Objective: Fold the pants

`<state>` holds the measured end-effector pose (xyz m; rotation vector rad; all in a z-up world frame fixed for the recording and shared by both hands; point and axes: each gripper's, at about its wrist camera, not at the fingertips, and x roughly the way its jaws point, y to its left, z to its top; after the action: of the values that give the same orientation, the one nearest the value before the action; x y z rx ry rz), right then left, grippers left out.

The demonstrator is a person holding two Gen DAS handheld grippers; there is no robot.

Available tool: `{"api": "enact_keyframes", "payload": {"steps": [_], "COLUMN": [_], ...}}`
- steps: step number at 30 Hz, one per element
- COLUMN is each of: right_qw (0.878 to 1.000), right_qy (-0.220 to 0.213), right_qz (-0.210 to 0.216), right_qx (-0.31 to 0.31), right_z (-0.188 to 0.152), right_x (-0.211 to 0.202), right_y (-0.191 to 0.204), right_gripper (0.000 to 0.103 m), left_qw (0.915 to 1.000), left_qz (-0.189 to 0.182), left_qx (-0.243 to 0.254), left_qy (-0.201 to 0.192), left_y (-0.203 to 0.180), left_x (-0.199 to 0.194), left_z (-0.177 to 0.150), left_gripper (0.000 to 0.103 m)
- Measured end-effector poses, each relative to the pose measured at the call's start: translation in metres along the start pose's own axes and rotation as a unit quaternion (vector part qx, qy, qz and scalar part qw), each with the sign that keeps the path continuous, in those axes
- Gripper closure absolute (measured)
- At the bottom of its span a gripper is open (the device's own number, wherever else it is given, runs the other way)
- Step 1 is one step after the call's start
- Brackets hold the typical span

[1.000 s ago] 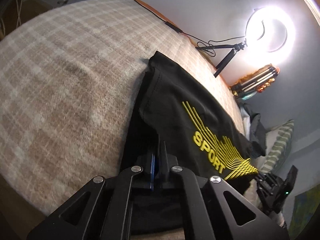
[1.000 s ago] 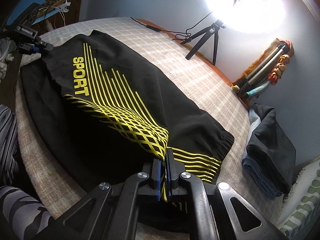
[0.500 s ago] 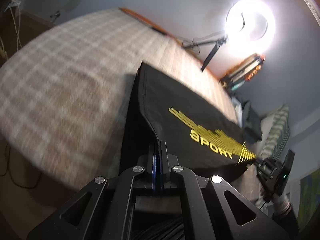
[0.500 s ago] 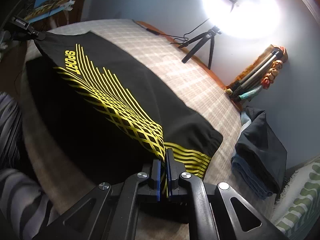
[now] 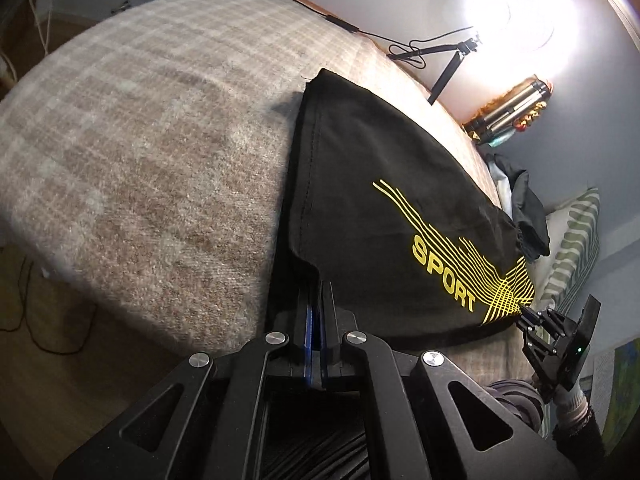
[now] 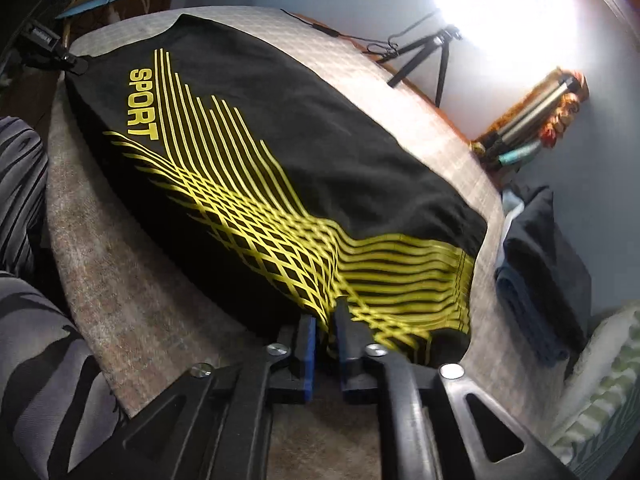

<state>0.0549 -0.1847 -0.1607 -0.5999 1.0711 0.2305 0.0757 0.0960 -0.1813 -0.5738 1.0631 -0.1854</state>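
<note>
The black pants (image 5: 384, 208) spread ahead of the left gripper (image 5: 316, 292), whose fingers pinch 1 edge. The right gripper (image 6: 326, 316), slightly parted, holds the printed hem between its fingers. Bare blanket (image 5: 152, 152) lies leftward; folded clothes (image 6: 544, 264) and tripod (image 6: 432, 52) sit right and ahead.

A bed covered by a beige plaid blanket (image 5: 152, 152) is filling the left and centre of both frames. Black pants (image 6: 280, 152) are lying on it, a small tripod (image 6: 424, 56) standing at upper right, folded dark clothes (image 6: 540, 264) resting at right.
</note>
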Motion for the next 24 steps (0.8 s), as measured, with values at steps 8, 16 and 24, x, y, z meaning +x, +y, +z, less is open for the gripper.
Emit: {"api": "enact_keyframes", "payload": {"steps": [8,16,24], "right_qw": [0.989,0.957,0.921], "right_qy": [-0.020,-0.082,-0.008], "right_qz": [0.059,0.064,0.097], "right_qx": [0.136,0.270,0.377], "right_z": [-0.054,-0.050,-0.052], "right_x": [-0.035,-0.051,0.007], "right_y": [-0.053,-0.105,-0.129], "right_gripper": [0.071,0.069,0.059], "left_qw": [0.9994,0.9977,0.9963], "left_qz": [0.021,0.034,0.033], "left_qx": [0.019,0.052,0.080], "left_qy": [0.021,-0.028,-0.005], "left_y": [0.002,-0.018,-0.034], "left_x": [-0.010,-0.027,0.007], "left_z": [0.007,0.029,0.043], "left_gripper": [0.090,0.090,0.090]}}
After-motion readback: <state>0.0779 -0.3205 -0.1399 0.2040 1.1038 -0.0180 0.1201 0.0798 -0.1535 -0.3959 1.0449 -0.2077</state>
